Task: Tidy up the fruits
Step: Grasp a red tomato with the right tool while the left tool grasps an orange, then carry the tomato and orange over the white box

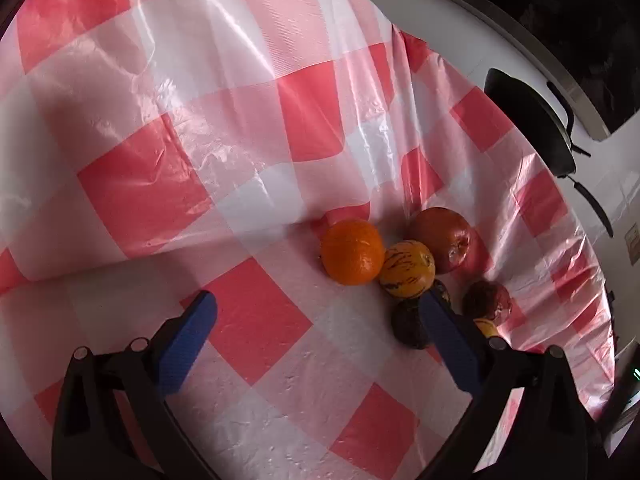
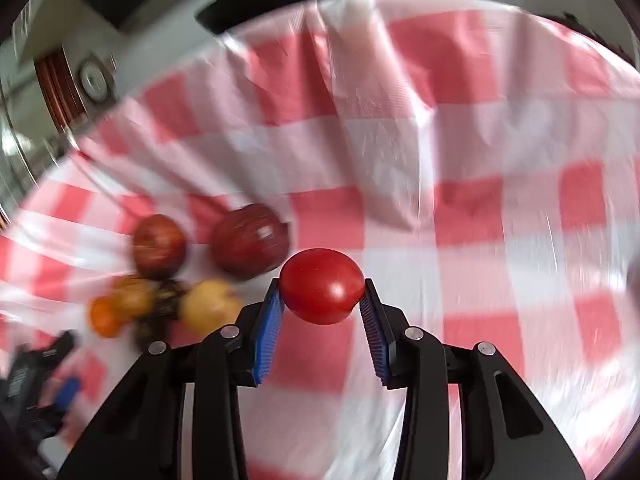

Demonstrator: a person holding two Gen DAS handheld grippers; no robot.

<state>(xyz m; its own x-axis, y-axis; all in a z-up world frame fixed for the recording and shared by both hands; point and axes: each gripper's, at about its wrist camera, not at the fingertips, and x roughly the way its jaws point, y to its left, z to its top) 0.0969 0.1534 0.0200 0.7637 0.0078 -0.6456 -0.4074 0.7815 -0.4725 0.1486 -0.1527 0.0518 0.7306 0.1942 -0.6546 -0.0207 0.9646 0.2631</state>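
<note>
One glossy red tomato (image 2: pixel 322 286) pinched btwn right tongs (image 2: pixel 323 300).

Your left gripper's (image 1: pixel 318 308) right finger (image 1: pixel 448 340) covers part of the dark fruit (image 1: pixel 408 322) at five o'clock of the orange (image 1: pixel 352 251), and nearly all of a yellow fruit (image 1: pixel 486 326) behind it. In your right wrist view the whole scene is smeared: the small fruits (image 2: pixel 160 300) at nine o'clock of the tomato (image 2: pixel 322 285) blur together, so you cannot tell their kinds. A black pan (image 1: pixel 532 124) is cut by the dark rim at two o'clock.
</note>
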